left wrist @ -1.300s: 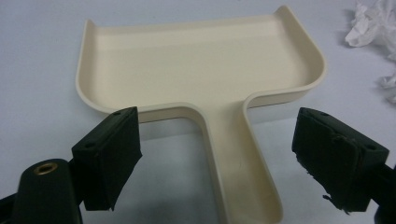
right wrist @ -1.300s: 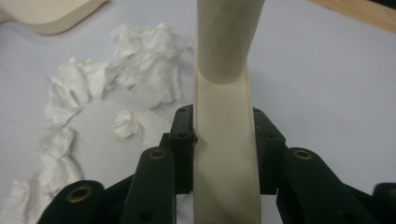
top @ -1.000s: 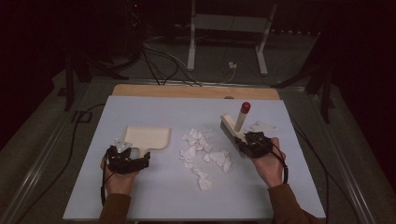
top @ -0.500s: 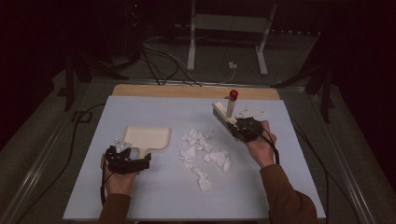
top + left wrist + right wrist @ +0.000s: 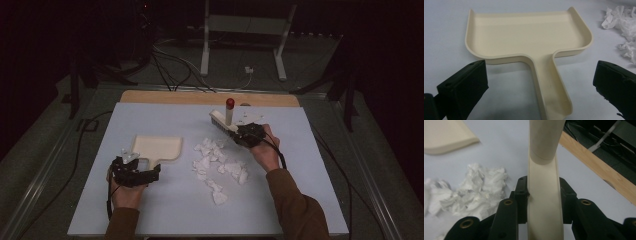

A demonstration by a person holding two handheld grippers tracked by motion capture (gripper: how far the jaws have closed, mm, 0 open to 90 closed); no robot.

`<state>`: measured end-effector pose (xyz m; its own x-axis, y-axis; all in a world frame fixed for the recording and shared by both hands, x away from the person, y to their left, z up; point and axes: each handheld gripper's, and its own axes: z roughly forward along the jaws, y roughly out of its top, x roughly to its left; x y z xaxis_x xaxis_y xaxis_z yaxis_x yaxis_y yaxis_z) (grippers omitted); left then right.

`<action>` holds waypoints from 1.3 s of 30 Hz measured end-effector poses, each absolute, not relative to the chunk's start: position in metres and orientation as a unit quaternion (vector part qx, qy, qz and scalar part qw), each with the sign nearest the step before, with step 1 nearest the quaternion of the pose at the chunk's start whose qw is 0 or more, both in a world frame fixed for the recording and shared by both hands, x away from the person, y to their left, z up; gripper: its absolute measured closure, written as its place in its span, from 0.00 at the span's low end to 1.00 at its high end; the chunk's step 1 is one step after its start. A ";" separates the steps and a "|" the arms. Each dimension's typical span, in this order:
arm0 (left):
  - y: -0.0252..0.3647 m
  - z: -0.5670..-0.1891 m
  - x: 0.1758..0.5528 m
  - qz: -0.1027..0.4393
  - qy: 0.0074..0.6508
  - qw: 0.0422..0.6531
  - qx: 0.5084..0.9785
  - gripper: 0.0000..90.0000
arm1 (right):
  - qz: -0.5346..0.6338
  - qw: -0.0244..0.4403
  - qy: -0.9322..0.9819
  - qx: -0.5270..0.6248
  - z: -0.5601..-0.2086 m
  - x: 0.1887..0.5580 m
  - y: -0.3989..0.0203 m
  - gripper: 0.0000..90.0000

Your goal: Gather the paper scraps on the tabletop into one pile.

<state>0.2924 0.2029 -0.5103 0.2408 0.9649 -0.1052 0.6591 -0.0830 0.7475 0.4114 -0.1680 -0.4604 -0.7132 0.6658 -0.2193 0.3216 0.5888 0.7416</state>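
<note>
High view, brush (image 5: 224, 120) handle upright, right claw (image 5: 243, 133) clamped

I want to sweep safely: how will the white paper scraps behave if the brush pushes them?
The paper scraps look crumpled and thin, so they are probably very light and may scatter rather than slide together. They lie loose in separate pieces, so some could slip past the brush. They seem soft, not fragile.
</note>
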 end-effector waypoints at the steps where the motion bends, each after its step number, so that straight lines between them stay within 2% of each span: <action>1: 0.203 -0.510 0.293 0.215 0.577 0.354 0.704 0.01 | 0.346 0.247 0.860 0.281 -0.462 0.413 -0.166 0.76; 15: 0.204 -0.511 0.293 0.216 0.582 0.354 0.700 0.01 | 0.323 0.224 0.906 0.156 -0.473 0.402 -0.153 0.75; 26: 0.205 -0.512 0.293 0.215 0.583 0.352 0.701 0.01 | 0.315 0.192 0.926 0.076 -0.465 0.377 -0.155 0.75; 31: 0.204 -0.512 0.293 0.214 0.584 0.353 0.699 0.01 | 0.325 0.162 0.929 0.065 -0.460 0.370 -0.162 0.75; 39: 0.205 -0.512 0.293 0.213 0.584 0.352 0.700 0.01 | 0.365 0.209 0.896 0.144 -0.444 0.380 -0.173 0.75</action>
